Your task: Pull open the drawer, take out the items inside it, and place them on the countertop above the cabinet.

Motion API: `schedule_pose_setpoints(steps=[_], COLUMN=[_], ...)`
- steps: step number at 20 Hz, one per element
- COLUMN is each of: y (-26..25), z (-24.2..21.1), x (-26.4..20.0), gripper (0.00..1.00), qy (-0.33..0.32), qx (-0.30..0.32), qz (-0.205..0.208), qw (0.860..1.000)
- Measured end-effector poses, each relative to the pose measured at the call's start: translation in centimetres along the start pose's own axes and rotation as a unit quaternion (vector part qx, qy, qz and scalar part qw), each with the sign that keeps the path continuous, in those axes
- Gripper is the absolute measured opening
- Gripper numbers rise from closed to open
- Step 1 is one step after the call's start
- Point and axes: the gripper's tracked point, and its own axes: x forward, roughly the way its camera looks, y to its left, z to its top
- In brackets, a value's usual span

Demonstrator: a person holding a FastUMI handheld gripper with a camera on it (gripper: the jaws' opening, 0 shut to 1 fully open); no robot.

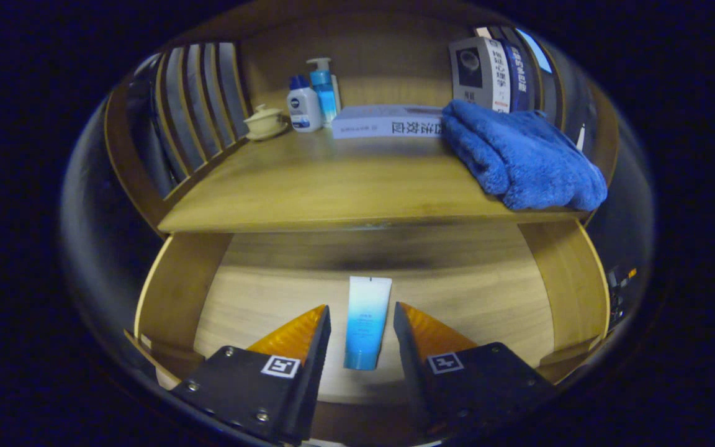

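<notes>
The claw (362,323) hangs open astride the tube (366,321) mid-drawer (571,292), gripping nothing; a blue towel (522,155) overhangs the desk's (308,186) front-right edge.

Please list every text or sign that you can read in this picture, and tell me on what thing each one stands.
Lying book, spine: ends in "法效应"; the first part is blurred.
Upright book: printed characters, too blurred to read.
White bottle: a logo, too small to read.
Tube in the drawer: small print, unreadable.
Gripper: fingers open either side of the tube; each carries a square coded marker, no words.
</notes>
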Motion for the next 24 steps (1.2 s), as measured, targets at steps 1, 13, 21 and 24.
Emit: schedule_pose_setpoints(steps=[1, 13, 21, 24], y=[0.0, -0.1, 0.1, 1.0], z=[-0.2, -3.8, -3.6, -3.7], x=[0.5, 3.0, 2.9, 2.3], gripper=[0.6, 0.6, 0.35, 0.35], qy=[0.012, 0.119, 0.113, 0.106], qx=[0.001, -0.052, -0.081, -0.073], qz=[-0.004, -0.029, -0.016, 0.009], qw=[1.0, 0.991, 0.99, 0.992])
